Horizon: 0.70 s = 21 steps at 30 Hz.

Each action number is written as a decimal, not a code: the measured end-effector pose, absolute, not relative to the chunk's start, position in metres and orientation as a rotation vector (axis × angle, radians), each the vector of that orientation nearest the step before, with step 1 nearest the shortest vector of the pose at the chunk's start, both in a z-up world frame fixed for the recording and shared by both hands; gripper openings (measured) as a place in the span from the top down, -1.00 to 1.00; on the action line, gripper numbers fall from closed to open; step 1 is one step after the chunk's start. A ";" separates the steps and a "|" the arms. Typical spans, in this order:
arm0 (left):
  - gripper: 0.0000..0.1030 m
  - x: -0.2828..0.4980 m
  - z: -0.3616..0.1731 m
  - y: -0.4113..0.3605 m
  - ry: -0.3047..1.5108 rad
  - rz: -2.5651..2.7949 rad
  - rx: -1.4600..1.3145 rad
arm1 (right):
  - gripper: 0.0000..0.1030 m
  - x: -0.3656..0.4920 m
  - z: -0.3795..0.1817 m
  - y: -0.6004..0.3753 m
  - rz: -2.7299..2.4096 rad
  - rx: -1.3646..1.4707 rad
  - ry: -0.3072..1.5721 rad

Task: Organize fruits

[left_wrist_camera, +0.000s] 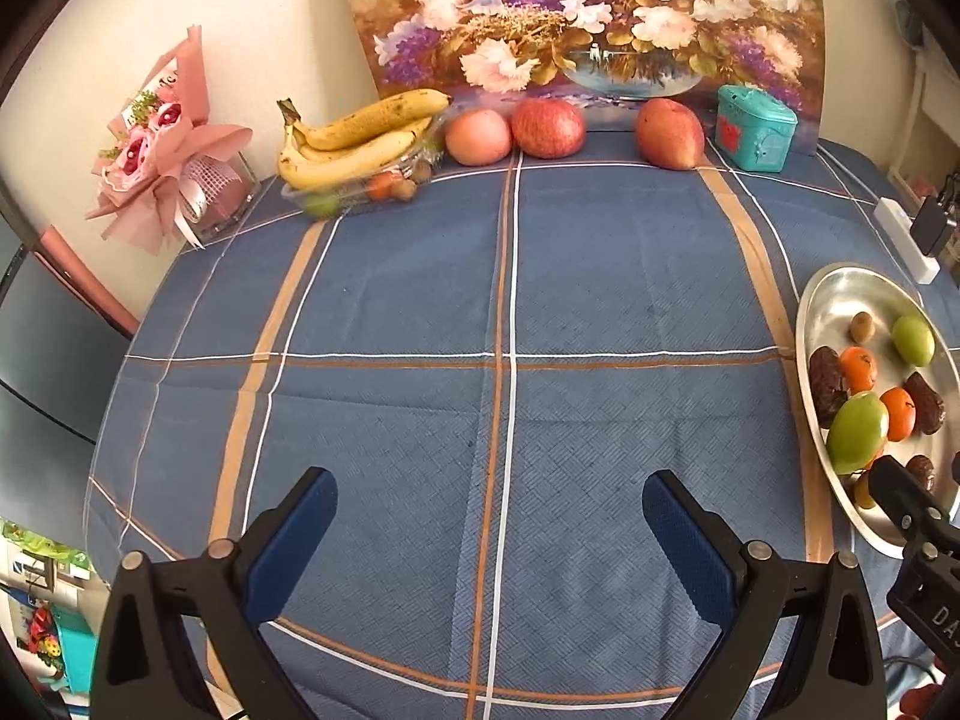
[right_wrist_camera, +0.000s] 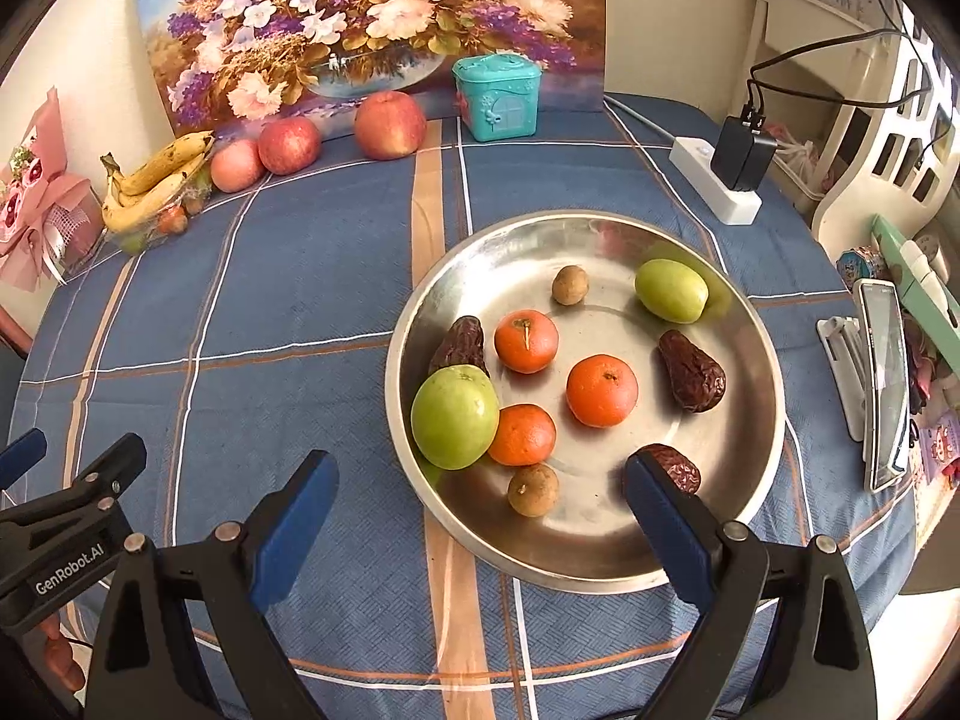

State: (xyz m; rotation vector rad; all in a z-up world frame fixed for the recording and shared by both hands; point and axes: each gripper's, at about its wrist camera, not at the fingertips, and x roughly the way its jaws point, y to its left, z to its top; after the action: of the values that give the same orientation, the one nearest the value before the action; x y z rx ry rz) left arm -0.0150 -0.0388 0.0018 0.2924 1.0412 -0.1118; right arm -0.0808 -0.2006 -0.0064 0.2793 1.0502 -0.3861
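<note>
A round steel plate [right_wrist_camera: 738, 456] on the blue checked tablecloth holds several small fruits: two green ones [right_wrist_camera: 455, 417], three tangerines [right_wrist_camera: 602, 390], three dark dates [right_wrist_camera: 691, 370] and two brown longans [right_wrist_camera: 533, 489]. The plate also shows at the right of the left wrist view [left_wrist_camera: 840, 300]. My right gripper [right_wrist_camera: 483, 495] is open and empty, its jaws astride the plate's near rim. My left gripper [left_wrist_camera: 489, 495] is open and empty over bare cloth, left of the plate. At the back lie bananas [left_wrist_camera: 354, 144] on a clear tray with small fruits, and three apples [left_wrist_camera: 547, 127].
A flower painting [left_wrist_camera: 576, 18] leans on the wall behind the apples. A teal toy box [left_wrist_camera: 755, 127] stands at the back right. A pink bouquet [left_wrist_camera: 162, 162] is at the back left. A power strip with a charger [right_wrist_camera: 729, 180] and a phone [right_wrist_camera: 882, 384] lie right of the plate.
</note>
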 end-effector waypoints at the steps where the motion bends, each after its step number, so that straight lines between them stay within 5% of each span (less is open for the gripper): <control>1: -1.00 -0.015 0.001 -0.039 1.048 -0.111 0.290 | -0.86 -0.081 -0.006 -0.201 -0.386 0.279 1.048; 21: -1.00 -0.011 0.004 -0.030 1.053 -0.095 0.219 | -0.86 -0.076 0.000 -0.201 -0.379 0.265 1.015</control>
State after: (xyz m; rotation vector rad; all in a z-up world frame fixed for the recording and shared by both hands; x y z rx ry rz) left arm -0.0107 -0.0302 0.0040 0.2193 1.0532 -0.0945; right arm -0.0765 -0.2009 0.0002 0.2648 1.0145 -0.3786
